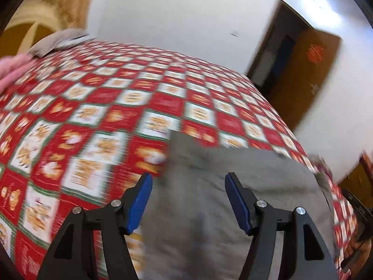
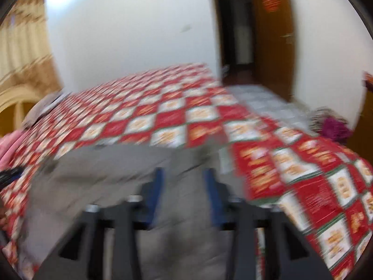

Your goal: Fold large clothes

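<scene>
A large grey garment (image 1: 228,186) lies spread flat on a bed with a red and white checked cover (image 1: 105,107). My left gripper (image 1: 187,182) is open above the garment's left part, its blue pads apart and holding nothing. In the right wrist view the same grey garment (image 2: 112,177) lies on the checked cover (image 2: 163,116). My right gripper (image 2: 183,175) is open over the garment's right part, with nothing between its pads. Both views are blurred by motion.
A folded grey cloth (image 1: 58,40) lies at the bed's far left. Pink fabric (image 1: 11,70) shows at the left edge. A brown door (image 1: 300,70) stands open beyond the bed. A purple and patterned heap (image 2: 331,123) lies at the right.
</scene>
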The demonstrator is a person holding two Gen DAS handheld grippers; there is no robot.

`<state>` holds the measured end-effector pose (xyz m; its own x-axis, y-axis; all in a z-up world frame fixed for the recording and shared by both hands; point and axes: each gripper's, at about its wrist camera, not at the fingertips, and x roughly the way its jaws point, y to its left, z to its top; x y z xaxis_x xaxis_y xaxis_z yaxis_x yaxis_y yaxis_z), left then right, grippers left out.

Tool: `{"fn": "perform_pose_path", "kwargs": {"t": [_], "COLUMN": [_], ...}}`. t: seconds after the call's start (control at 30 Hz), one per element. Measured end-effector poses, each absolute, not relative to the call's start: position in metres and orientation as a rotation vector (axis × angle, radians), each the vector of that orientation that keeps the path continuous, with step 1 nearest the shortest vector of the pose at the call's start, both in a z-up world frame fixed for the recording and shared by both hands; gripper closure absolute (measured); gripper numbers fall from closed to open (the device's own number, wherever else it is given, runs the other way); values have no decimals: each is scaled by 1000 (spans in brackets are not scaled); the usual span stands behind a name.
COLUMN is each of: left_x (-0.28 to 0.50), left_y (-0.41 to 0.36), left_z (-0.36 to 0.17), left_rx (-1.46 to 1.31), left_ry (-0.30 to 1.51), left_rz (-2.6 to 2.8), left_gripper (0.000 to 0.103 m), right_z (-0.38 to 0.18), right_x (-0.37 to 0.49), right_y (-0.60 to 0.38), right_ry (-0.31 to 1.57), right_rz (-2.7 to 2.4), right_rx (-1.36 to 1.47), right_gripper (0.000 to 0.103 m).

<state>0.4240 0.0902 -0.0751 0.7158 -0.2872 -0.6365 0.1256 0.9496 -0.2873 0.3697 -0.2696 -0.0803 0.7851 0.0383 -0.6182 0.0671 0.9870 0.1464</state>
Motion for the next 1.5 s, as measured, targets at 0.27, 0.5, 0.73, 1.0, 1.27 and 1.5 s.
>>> {"fn": "perform_pose_path", "kwargs": {"t": [0.27,0.5,0.73,1.0,1.27,1.5], "left_x": [412,410,418,418,417,391], "left_y": [-11,-15,-23,-26,-31,2], "left_z": [-124,-148,-157,-160,-160,-134], "left_rx": [-199,-106,-68,-38,-19,-144], "left_ry": [800,713,778,793,791,802], "left_rz": [-301,-277,-228,-199,-185,-261], "left_gripper": [38,38,37,37,37,37], "right_z": [-134,-161,-168,-136,-174,-177], "right_x": [385,390,398,371,377,373], "right_y": [-184,-183,-180,-164,-140,-149], "right_ry": [696,685,752,707,766,751], "right_rz": [44,23,13,37,7,27], "right_rx": [79,43,39,77,-49,-4], "right_gripper": [81,83,84,82,84,84]}}
